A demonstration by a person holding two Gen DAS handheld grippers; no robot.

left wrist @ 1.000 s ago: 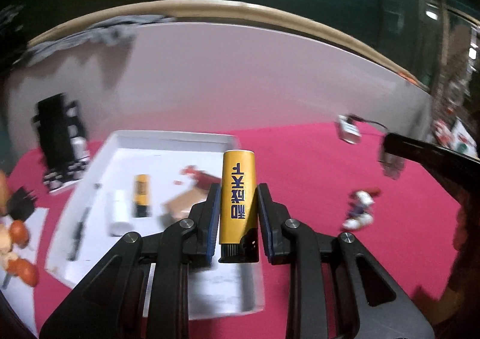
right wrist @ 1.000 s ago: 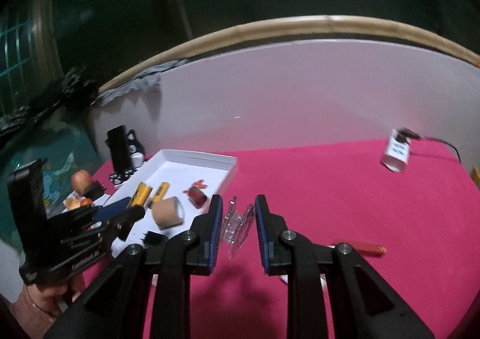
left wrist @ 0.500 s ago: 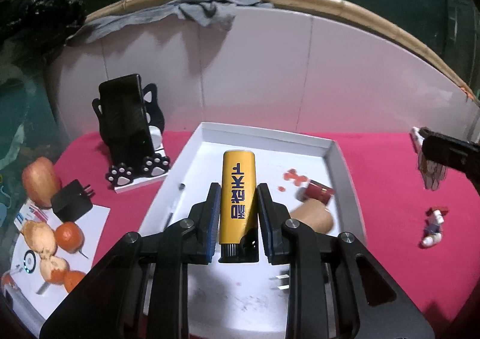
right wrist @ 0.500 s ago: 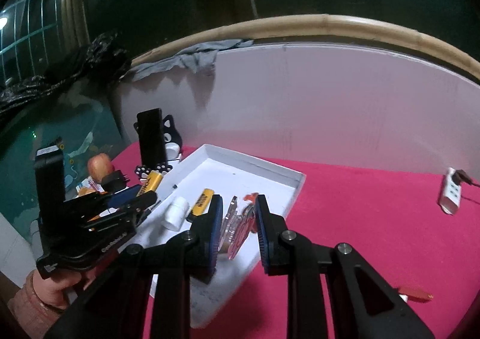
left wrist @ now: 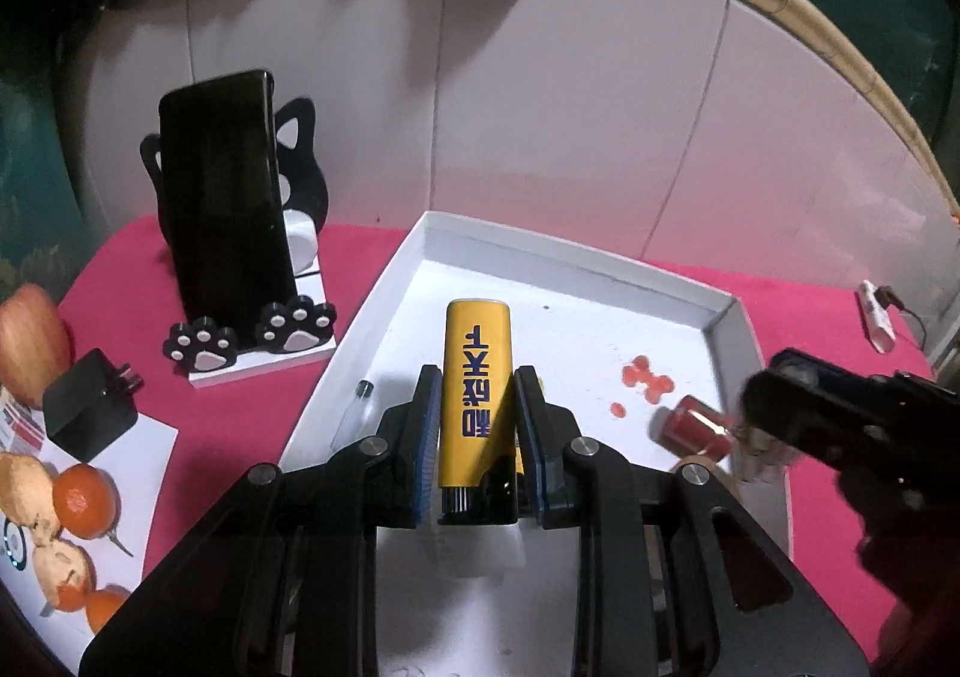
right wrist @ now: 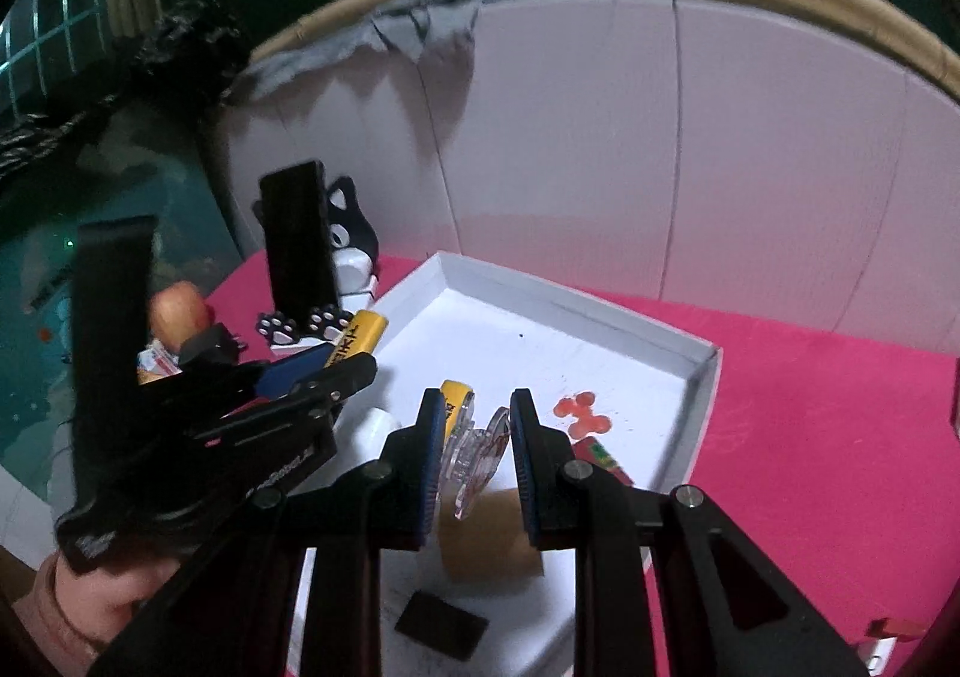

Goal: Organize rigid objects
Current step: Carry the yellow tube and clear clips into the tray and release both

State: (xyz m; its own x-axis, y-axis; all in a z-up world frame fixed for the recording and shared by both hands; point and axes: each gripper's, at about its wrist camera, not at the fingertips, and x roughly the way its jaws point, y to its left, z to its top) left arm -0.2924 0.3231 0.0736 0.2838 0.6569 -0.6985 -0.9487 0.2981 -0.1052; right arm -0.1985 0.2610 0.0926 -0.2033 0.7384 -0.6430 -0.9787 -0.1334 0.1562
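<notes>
My left gripper (left wrist: 477, 377) is shut on a yellow lighter (left wrist: 477, 341) with blue characters, held upright over the white tray (left wrist: 576, 251). My right gripper (right wrist: 476, 398) is shut on a clear acrylic charm (right wrist: 474, 449) and hovers over the tray's right half. In the tray lie a second yellow lighter (right wrist: 453, 398), a white cylinder (right wrist: 375, 431), a brown tape roll (right wrist: 486, 533), a black square (right wrist: 441, 623), a small red bottle (left wrist: 690, 425), a red bead shape (left wrist: 645, 380) and a thin clear tube (left wrist: 354, 413).
Left of the tray a black phone (left wrist: 222, 227) leans in a cat-shaped stand. A black charger (left wrist: 90, 407), an apple (left wrist: 30, 341) and oranges (left wrist: 84, 497) lie at the far left. A white plug strip (left wrist: 876, 314) sits far right on the pink cloth. White panels close the back.
Both grippers have swung left and slightly down, from over the pink cloth to over the tray. The tray and phone stand now look much nearer. Both grips are unchanged.
</notes>
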